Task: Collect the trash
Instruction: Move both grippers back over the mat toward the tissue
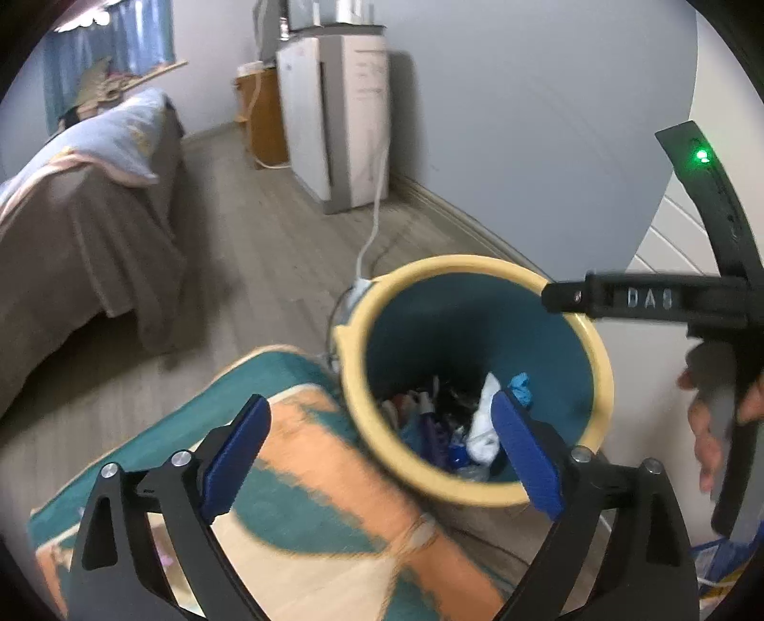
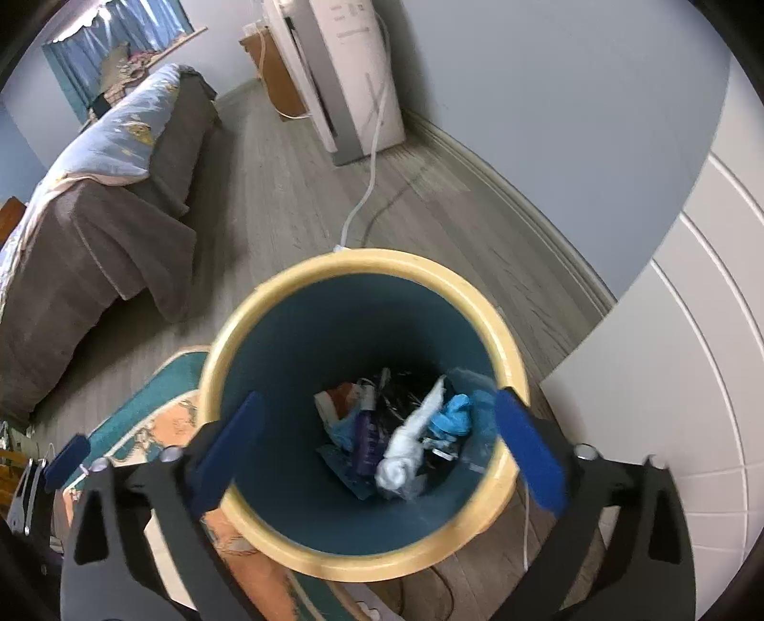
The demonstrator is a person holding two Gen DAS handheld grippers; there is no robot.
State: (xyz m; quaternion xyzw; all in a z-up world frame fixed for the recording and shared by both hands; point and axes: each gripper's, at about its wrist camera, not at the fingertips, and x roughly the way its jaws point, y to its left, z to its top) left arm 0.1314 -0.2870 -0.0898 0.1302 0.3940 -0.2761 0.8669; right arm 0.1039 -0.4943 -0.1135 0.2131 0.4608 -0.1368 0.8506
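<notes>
Two open grippers, left gripper (image 1: 377, 456) and right gripper (image 2: 377, 454), above bin (image 2: 229, 344) on wood floor (image 2: 296, 200).

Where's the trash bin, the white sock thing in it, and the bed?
bin (image 2: 267, 305): right wrist view, on its yellow rim.
white sock (image 2: 403, 446): right wrist view, on its crumpled middle.
bed (image 1: 81, 215): left wrist view, on the brown cover.

Soft dim daylight from curtained window (image 1: 110, 38) at 10 o'clock; heavy fisheye vignette, motion blur on bin rim (image 2: 363, 568), rug (image 1: 310, 477).
</notes>
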